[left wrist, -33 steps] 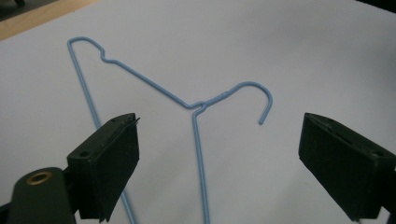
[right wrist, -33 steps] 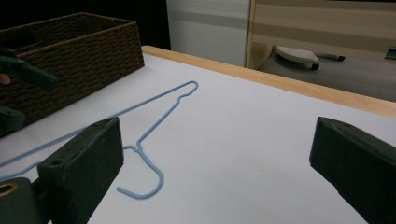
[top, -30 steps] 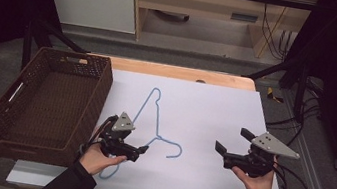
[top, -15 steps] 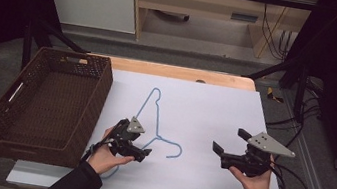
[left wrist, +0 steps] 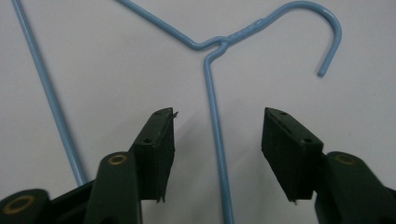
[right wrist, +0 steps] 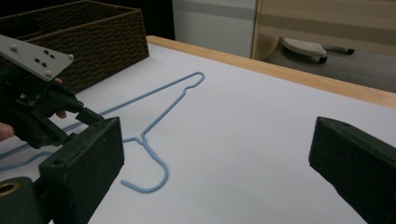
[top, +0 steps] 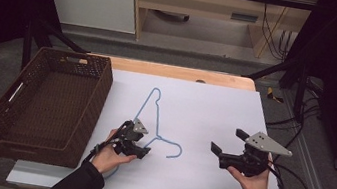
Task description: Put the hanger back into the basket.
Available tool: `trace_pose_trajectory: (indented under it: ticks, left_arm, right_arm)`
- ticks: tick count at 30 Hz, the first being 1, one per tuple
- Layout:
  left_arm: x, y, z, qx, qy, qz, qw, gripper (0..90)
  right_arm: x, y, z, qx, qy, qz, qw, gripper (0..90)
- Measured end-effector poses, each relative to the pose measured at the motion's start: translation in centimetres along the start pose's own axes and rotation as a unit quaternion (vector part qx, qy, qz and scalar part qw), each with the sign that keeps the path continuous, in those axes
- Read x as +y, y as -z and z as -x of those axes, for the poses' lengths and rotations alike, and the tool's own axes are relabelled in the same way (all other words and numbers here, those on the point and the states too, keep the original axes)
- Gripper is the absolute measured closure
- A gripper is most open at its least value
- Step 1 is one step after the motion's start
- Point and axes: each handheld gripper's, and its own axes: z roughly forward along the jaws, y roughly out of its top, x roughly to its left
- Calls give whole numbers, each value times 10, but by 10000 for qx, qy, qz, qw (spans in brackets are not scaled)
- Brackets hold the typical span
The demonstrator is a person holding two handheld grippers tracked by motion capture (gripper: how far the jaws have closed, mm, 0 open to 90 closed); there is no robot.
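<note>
The left claw (left wrist: 215, 154), its jaws released, straddled one thin arm of a light, stiff, likely slippery blue wire hanger (left wrist: 211, 88) on the tabletop (top: 215, 106), the right claw (top: 227, 146) also released.

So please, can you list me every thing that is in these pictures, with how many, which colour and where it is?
wire hanger: one, light blue, flat on the sheet, hook toward the person
wicker basket: one, dark brown, left part of the table
sheet: one, white, covering the table
table: one, light wood, edge visible at the far side
left gripper: one, black, open, jaws either side of a hanger wire
right gripper: one, black, open, right of the hanger
</note>
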Motion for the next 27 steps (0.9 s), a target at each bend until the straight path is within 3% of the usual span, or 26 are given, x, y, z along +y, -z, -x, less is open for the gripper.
trace_pose_trajectory:
  ticks: [6, 27]
  left_arm:
    - [-1, -5, -1, -63, -13, -125, 9999, 588]
    - [2, -8, 8, 67, -79, -282, 9995, 770]
  right_arm:
    - [0, 0, 0, 1, 3, -10, 10000, 38]
    - [0, 0, 0, 14, -55, 1, 10000, 38]
